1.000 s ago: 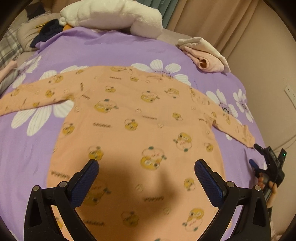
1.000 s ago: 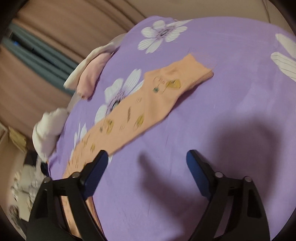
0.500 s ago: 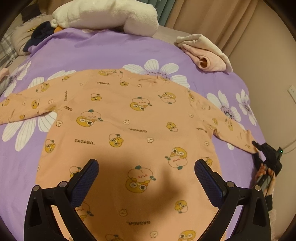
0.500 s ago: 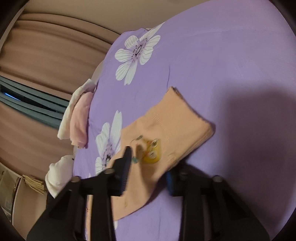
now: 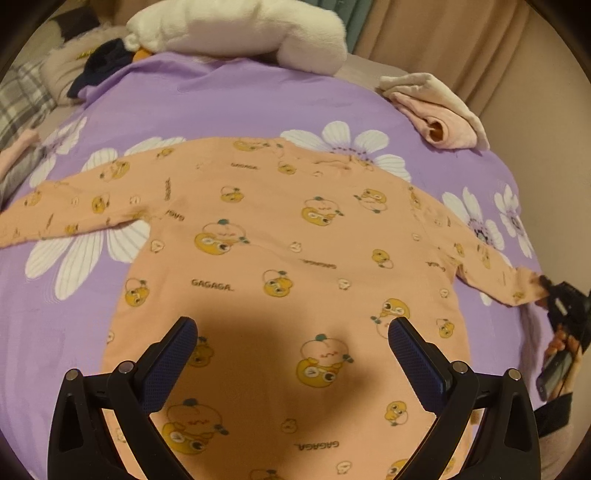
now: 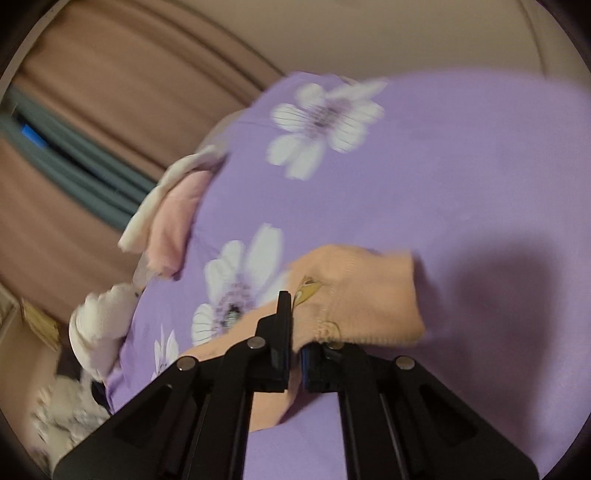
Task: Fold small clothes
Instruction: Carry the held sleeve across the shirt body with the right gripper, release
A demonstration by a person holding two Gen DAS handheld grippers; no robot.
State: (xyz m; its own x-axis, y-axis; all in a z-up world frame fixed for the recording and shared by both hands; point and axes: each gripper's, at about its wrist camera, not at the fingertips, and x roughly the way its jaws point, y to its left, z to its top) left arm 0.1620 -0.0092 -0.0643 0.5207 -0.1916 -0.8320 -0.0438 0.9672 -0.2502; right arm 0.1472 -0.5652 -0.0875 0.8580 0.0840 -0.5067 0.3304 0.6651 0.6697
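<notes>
An orange long-sleeved child's top (image 5: 288,266) with cartoon prints lies flat, sleeves spread, on a purple flowered bedsheet (image 5: 229,103). My left gripper (image 5: 291,347) is open and empty, hovering above the top's lower body. My right gripper (image 6: 295,332) is shut on the cuff of the right sleeve (image 6: 354,299) and lifts it a little off the sheet. The right gripper also shows in the left wrist view (image 5: 546,288), at the tip of that sleeve.
A folded pink and cream garment (image 5: 439,110) lies at the far right of the bed, also in the right wrist view (image 6: 173,206). A white plush pillow (image 5: 236,33) and dark clothes (image 5: 103,66) lie at the head. Curtains (image 6: 92,110) and wall stand beyond.
My right gripper has moved onto the sleeve cuff and closed on it, and the cuff now lifts off the sheet. My left gripper has stayed open above the top's body.
</notes>
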